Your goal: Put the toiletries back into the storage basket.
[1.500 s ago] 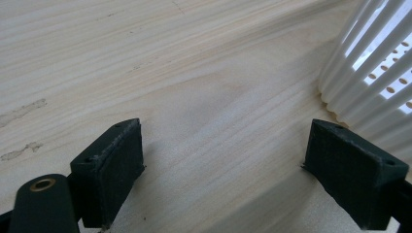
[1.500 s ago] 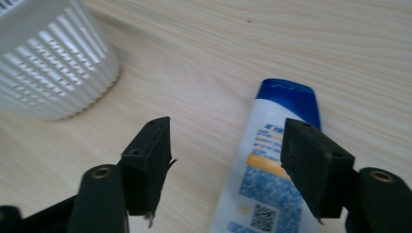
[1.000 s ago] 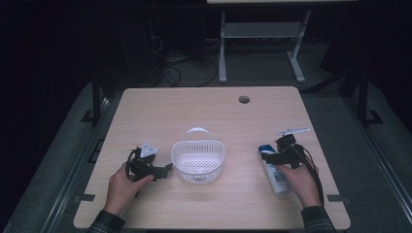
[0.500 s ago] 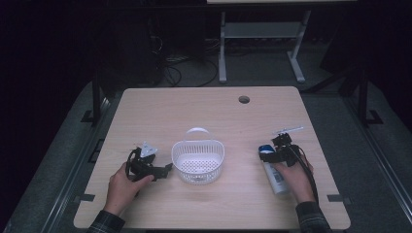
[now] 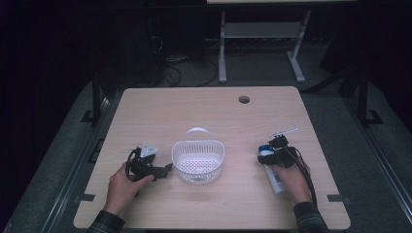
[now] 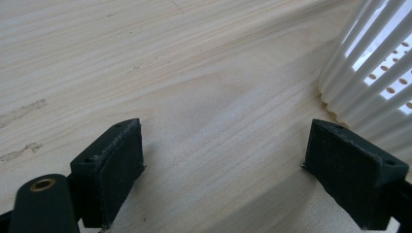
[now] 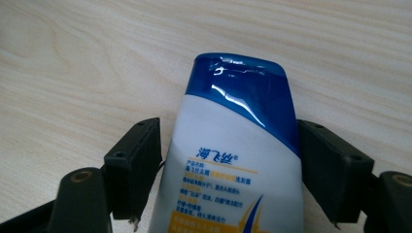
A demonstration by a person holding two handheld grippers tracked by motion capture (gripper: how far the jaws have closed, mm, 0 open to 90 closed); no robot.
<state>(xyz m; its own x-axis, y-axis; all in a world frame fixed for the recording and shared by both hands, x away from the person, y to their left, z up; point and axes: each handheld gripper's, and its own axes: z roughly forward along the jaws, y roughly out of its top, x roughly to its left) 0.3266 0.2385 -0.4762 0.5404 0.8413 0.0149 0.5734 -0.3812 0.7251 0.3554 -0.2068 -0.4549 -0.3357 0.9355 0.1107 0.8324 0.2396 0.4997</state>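
White plastic with a blue cap end, the shampoo bottle [image 7: 238, 160] lies flat on the wooden surface [image 5: 204, 111] at the right, well apart from the white basket [image 5: 198, 161] in the middle. The right gripper [image 7: 228, 160] straddles it with its fingers [image 7: 133, 162] apart on either side of the body; one pad looks to touch the blue shoulder, the other shows a sliver of gap, so no firm grip yet. Closing squarely across the wide body, below the tapered cap, should stop the smooth bottle from squirting out or rolling.

The left gripper [image 6: 233, 174] rests low just beside the basket wall, fingers wide apart with nothing between them.

Bare surface lies between bottle and basket, so a lift and a sideways carry over the rim looks unobstructed. The surface's right edge is near the bottle, so pushing it outward is best avoided.
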